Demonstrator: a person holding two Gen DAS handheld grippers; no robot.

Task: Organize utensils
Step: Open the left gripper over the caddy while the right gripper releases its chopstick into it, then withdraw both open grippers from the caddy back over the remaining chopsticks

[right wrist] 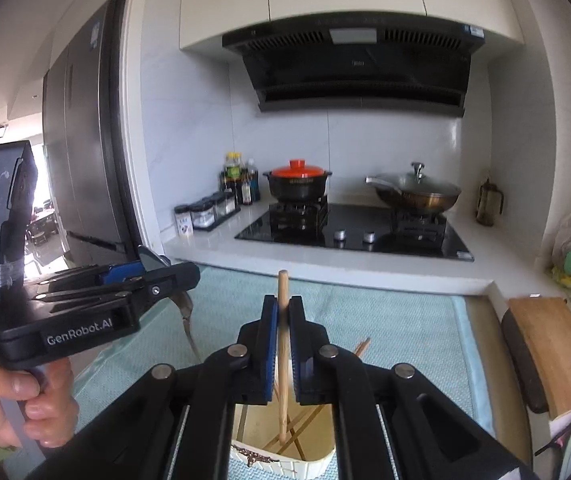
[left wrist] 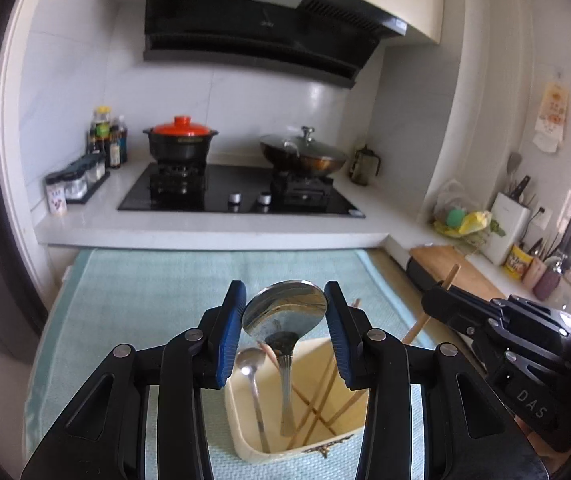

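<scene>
Two spoons (left wrist: 285, 316), several chopsticks (left wrist: 325, 396), one holder (left wrist: 241, 432).

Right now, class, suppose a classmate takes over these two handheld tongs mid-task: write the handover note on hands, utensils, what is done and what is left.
Left tongs: closed on the bowl of the large metal spoon, handle hanging down toward the cream bin.
Right tongs: shut on one wooden chopstick, held upright above the same bin.
In the bin: a small metal spoon and several chopsticks, all mixed.
The bin sits on the green mat.
Done: one spoon and one chopstick lifted.
Left: place both, then sort the rest.
</scene>
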